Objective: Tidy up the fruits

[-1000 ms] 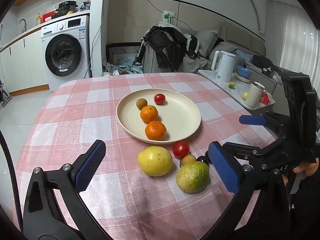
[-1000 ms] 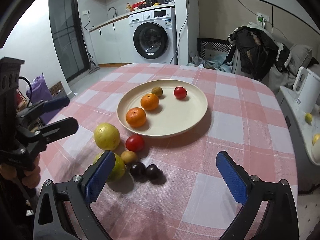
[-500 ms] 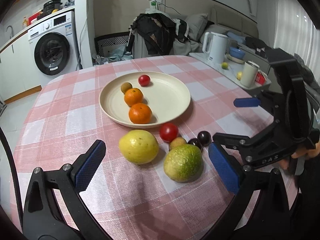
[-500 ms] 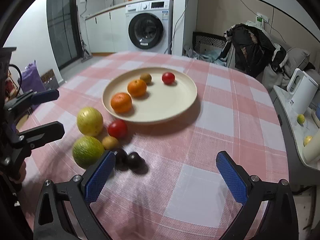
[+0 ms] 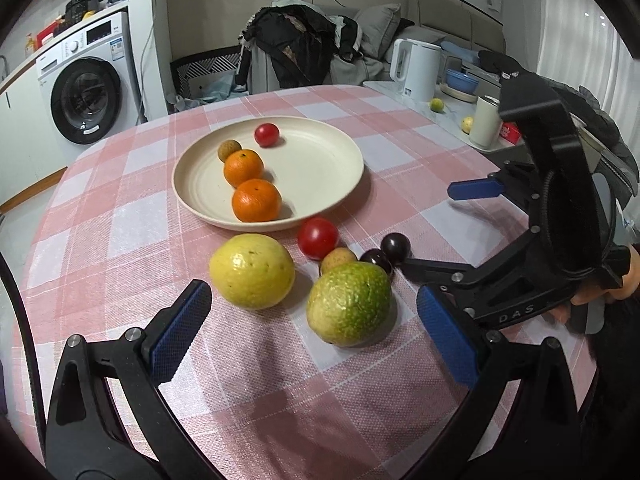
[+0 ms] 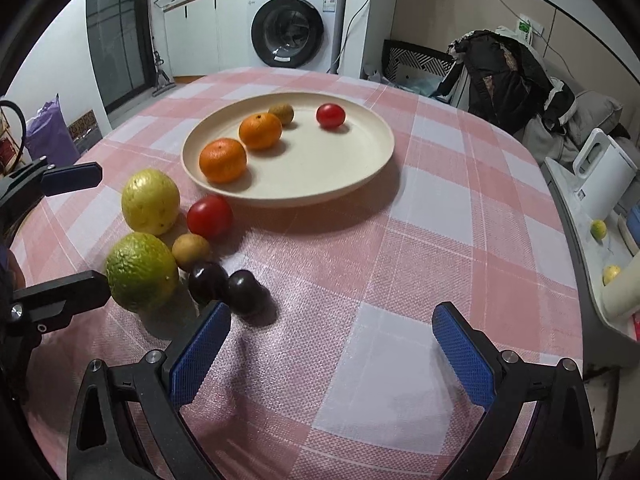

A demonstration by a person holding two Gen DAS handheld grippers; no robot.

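Observation:
A cream plate (image 5: 320, 168) (image 6: 352, 168) holds two oranges (image 5: 256, 200), a small brown fruit (image 5: 229, 150) and a red tomato (image 5: 267, 135). On the cloth in front lie a yellow fruit (image 5: 252, 271) (image 6: 150, 201), a green fruit (image 5: 349, 303) (image 6: 141, 271), a red tomato (image 5: 317, 237) (image 6: 209, 216), a small tan fruit (image 5: 337, 259) (image 6: 190, 250) and two dark plums (image 5: 395, 245) (image 6: 224, 286). My left gripper (image 5: 312, 332) is open and empty, just short of the yellow and green fruits. My right gripper (image 6: 332, 352) is open and empty, its left finger beside the plums.
The round table has a pink checked cloth (image 5: 120, 232). A side counter at the right holds a white kettle (image 5: 416, 70), a cup (image 5: 486, 122) and small fruits. A washing machine (image 6: 296, 20) and a chair piled with clothes (image 5: 300, 52) stand behind.
Both grippers have moved in closer to the loose fruits, which now look larger. Jaws stay open. No fruit has moved.

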